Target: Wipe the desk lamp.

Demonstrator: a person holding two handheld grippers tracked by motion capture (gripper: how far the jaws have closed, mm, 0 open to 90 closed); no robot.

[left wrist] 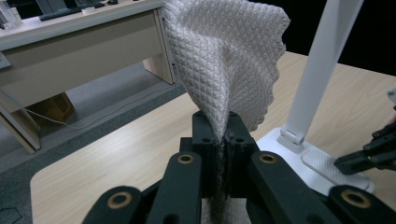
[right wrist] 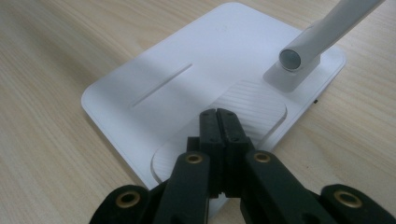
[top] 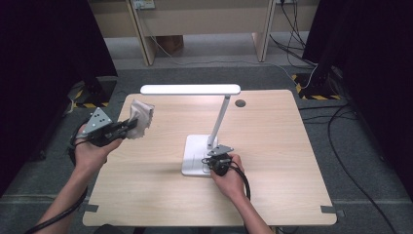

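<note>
Item: white cloth in my left gripper, desk lamp under my right.

My left gripper [top: 127, 128] is clamped tight on a white quilted cloth [top: 140, 117], raised over the surface's [top: 272, 195] left edge. My right gripper [right wrist: 223, 122], jaws closed on nothing, rests on the lamp base [right wrist: 187, 79], beside the lamp's stem [top: 220, 119]. Open surface lies on all sides of the base.

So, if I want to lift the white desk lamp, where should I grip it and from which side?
Probably the slanted stem just above the flat base, approached from the side: it is slim enough for two jaws, while the base is wide and flat.
</note>
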